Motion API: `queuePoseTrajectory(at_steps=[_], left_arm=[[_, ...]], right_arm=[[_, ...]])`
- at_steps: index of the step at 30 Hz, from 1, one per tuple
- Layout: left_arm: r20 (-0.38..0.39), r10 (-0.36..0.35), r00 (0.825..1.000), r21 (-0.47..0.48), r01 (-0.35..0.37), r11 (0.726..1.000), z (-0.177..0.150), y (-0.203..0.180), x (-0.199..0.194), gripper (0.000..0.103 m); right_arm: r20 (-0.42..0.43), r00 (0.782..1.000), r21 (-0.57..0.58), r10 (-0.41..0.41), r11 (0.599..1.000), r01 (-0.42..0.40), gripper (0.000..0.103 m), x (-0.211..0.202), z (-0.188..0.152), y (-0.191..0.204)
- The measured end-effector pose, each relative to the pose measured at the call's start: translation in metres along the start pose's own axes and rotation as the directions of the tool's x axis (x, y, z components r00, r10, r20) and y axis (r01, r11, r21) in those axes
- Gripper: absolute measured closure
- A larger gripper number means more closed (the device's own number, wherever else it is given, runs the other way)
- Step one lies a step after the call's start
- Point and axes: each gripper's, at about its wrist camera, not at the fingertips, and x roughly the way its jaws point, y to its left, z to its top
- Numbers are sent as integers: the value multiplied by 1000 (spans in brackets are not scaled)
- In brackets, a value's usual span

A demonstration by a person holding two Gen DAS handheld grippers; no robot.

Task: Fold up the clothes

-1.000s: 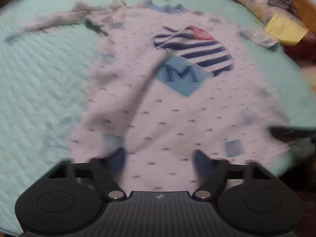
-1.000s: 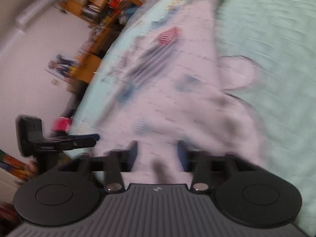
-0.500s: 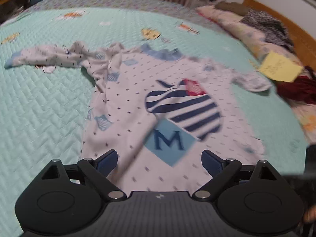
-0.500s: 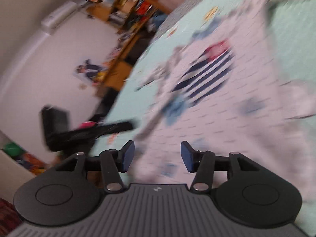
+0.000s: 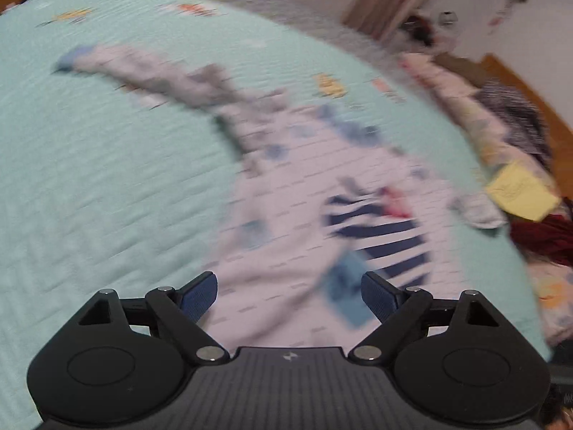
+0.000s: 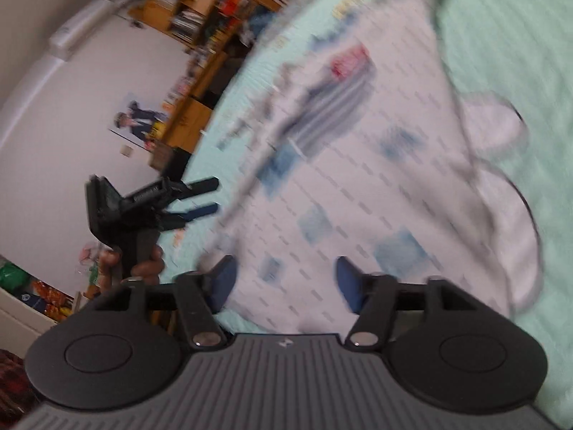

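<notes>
Both views smeared by motion blur, so fine print on the cloth hard to read.

White baby garment [image 5: 308, 215] spread flat on the mint quilted bed cover [image 5: 107, 186], front side up. Dark blue striped patch [image 5: 379, 236] with a red bit at its top, and a light blue square [image 5: 345, 286] below it; letter on that square not readable. One long sleeve [image 5: 143, 75] stretched away toward the far left, its blue cuff only a smudge. Lower hem hidden behind the body of the left tool [image 5: 288, 292].

Left tool: blue pads [image 5: 198, 297] wide apart, nothing between them, above the cloth and not touching it. Seen also from the right wrist view [image 6: 200, 197], carried by a hand [image 6: 143, 268] partly covered by the handle.

Right tool [image 6: 284, 281]: pads [image 6: 224, 279] apart and opening at this moment, no cloth pinched between them; garment [image 6: 358, 179] only behind the gap. Garment's near edge cut off under the tool body. Rounded flaps [image 6: 501, 132] at the right edge blurred, shape not sure.

Yellow paper [image 5: 519, 190] on the pile by the bed side, text unreadable. Dark red cloth [image 5: 544, 236] beside it, cut by the frame edge. Bookshelf [image 6: 200, 3] beyond the bed, contents unclear.
</notes>
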Motion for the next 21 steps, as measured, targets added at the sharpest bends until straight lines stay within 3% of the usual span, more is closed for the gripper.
queuePoseTrajectory(at_steps=[3,5,6,7,8,9,12,16,17,19,21], left_arm=[[-24,-51,998,52,53,997,6,-25,25,7],[-52,-5,999,71,8,997,8,-29,51,7],[-62,34,998,49,-31,998,9,-23,59,12],[-72,72,995,28,-70,997,11,-16,67,17],[-79,100,992,6,-100,995,12,-10,73,15],[-62,72,995,-23,-74,997,14,-7,65,16],[3,38,999,-72,-38,997,25,-1,39,15],[129,123,984,-116,-108,987,50,8,27,4],[116,150,982,-129,-135,982,56,12,35,4],[76,210,975,-152,-196,969,68,20,55,5],[33,249,968,-152,-241,959,75,25,74,13]], right_arm=[[62,997,24,48,998,-49,38,13,22,3],[76,996,43,42,998,-46,38,25,29,-4],[77,997,65,14,998,-19,38,30,31,-14],[79,996,96,-46,995,38,43,30,30,-24],[91,993,135,-77,989,65,64,27,27,-35],[107,992,163,-69,985,51,66,21,23,-43],[135,990,182,-39,983,14,64,0,10,-50],[160,987,168,-28,986,1,48,-15,-2,-44],[163,986,160,-29,987,3,41,-16,-3,-40],[157,987,134,-32,991,11,36,-12,-1,-33],[144,989,114,-37,993,21,33,-10,1,-29]])
